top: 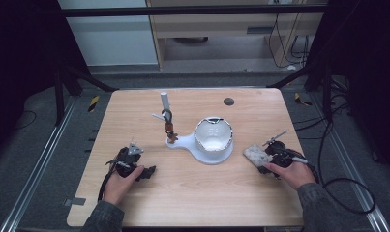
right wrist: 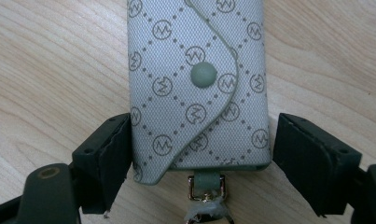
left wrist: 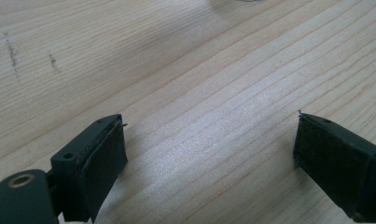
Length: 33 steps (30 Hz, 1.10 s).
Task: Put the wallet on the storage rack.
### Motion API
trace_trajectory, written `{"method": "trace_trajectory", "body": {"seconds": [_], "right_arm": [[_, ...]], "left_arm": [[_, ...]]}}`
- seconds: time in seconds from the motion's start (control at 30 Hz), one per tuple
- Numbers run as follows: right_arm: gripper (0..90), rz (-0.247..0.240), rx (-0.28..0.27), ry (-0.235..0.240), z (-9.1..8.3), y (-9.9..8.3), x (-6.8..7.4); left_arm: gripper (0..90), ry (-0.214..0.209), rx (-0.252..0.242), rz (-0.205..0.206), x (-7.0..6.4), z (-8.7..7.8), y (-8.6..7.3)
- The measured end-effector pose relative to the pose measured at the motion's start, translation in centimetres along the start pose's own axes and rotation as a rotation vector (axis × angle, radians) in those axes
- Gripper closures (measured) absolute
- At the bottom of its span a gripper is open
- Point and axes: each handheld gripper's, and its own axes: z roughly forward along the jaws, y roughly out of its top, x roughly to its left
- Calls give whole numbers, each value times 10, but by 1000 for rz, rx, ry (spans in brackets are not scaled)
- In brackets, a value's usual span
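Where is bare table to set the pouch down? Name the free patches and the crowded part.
Free: the near strip between the left gripper and the right gripper, in front of the white stand; also the far left corner of the table. Crowded: the middle, around the stand's bowl and post. The pouch lies between the right gripper's open jaws.

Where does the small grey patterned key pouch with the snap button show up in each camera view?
High view: grey patterned key pouch lies right of centre, at the right gripper.
Left gripper view: not in it.
Right gripper view: pouch fills the centre, between the open jaws.
Shared landmark: the wooden table.
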Motion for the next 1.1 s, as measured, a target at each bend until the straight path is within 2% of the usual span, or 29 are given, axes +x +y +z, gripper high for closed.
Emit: {"method": "trace_trajectory", "body": {"seconds": [0.33,1.1], "right_arm": [[230,6,-12,16,2,-3,-1],[300,-46,-24,2,-4,0,0]], "left_arm": [[88,-3,1,3,0,0,0],[87,-3,1,2,0,0,0]]}}
